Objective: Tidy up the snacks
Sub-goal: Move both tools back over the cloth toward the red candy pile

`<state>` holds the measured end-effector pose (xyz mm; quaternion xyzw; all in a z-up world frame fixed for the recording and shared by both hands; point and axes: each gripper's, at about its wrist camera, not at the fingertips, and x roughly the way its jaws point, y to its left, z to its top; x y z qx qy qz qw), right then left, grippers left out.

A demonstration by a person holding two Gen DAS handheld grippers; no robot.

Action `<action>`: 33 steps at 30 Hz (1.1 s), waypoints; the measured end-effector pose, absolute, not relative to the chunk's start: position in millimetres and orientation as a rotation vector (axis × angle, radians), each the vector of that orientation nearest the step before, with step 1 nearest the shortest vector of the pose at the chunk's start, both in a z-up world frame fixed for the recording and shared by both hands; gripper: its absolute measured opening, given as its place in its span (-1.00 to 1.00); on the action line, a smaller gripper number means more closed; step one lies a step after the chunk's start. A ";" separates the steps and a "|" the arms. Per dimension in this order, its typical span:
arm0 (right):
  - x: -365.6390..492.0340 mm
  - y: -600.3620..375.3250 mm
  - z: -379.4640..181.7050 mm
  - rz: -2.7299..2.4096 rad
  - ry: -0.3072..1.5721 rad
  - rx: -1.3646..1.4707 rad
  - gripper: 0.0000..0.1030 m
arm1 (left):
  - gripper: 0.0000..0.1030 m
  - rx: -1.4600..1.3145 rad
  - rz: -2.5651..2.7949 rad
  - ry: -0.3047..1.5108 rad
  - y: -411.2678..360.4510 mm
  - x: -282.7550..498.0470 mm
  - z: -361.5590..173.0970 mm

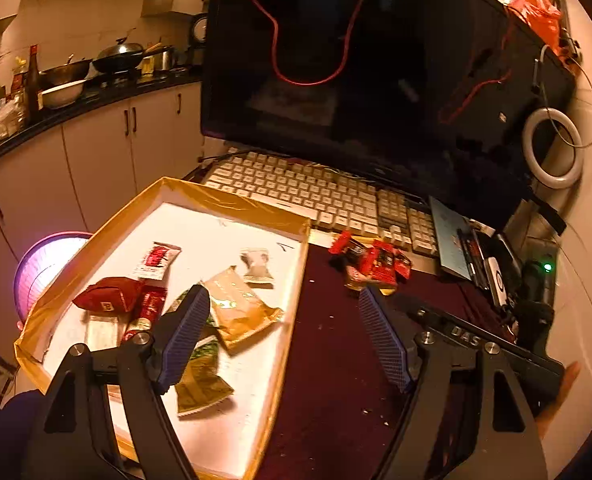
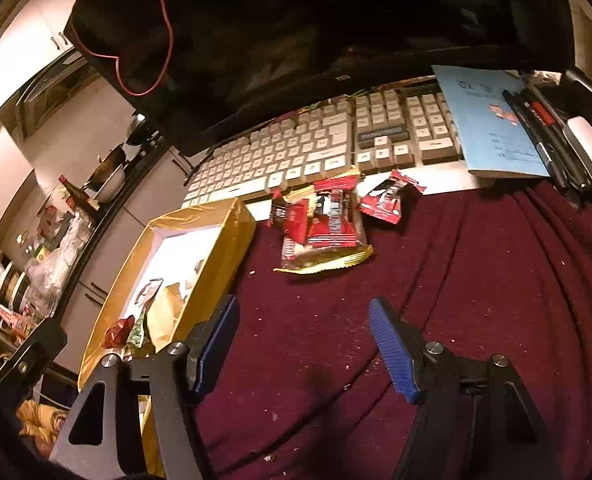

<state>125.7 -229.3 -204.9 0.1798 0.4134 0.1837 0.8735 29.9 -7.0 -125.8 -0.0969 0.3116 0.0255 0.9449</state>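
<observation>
We see a table covered with a dark red cloth [image 2: 476,280], which has small pale crumbs on it. On the cloth lies a shallow box [image 1: 292,280] with yellow taped walls and a white floor. Beside the box, well apart from it, a small pile of red snack packets [image 2: 324,224] lies on a golden packet [image 2: 336,260]. Behind the pile we find a white keyboard [image 2: 296,152], and a light blue booklet [image 2: 488,120] partly rests on its right end.

Left tool [image 1: 284,320] jaws wide apart, empty, right tool [image 2: 302,340] likewise, both angled downward
</observation>
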 end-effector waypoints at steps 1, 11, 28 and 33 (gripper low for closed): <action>125.6 -229.7 -206.1 0.381 0.864 0.375 0.35 | 0.50 -0.195 0.051 0.637 -8.6 29.8 -126.5; 126.2 -227.4 -207.9 0.370 0.880 0.366 0.35 | 0.50 -0.192 0.037 0.651 -13.9 28.5 -130.2; 128.2 -245.8 -208.8 0.313 0.882 0.391 0.35 | 0.50 -0.193 -0.054 0.730 -36.1 55.4 -148.2; 126.8 -254.5 -212.0 0.290 0.885 0.398 0.35 | 0.50 -0.194 -0.056 0.749 -38.0 56.6 -155.6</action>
